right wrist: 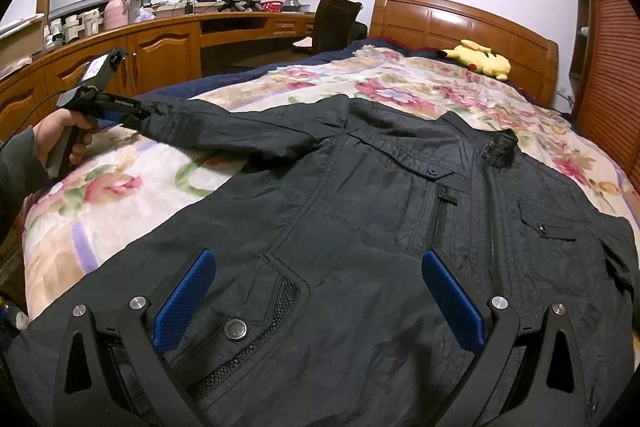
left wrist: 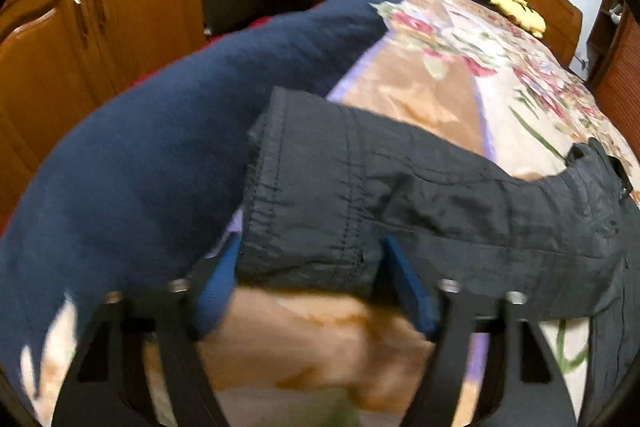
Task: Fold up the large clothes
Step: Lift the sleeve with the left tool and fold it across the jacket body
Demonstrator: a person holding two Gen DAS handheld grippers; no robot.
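We see a black jacket (right wrist: 360,211) of thin, crinkled woven cloth lying flat, front up, on a plush floral blanket (right wrist: 400,83) that covers the bed. Its front carries stitched pocket flaps with snaps, a mesh-edged pocket and a central zip. The left gripper (left wrist: 310,267) stands with its blue, ribbed pads on either side of the elastic, gathered cuff (left wrist: 304,187) of the jacket's left sleeve; the jaws are partly open, and we cannot tell whether the pads press the cloth. The right gripper (right wrist: 320,287) hangs over the near hem with its jaws wide apart, holding nothing. A dark blue quilt (left wrist: 160,147) lies along the left bed edge, and a yellow soft toy (right wrist: 480,61) rests near the wooden headboard (right wrist: 460,23).
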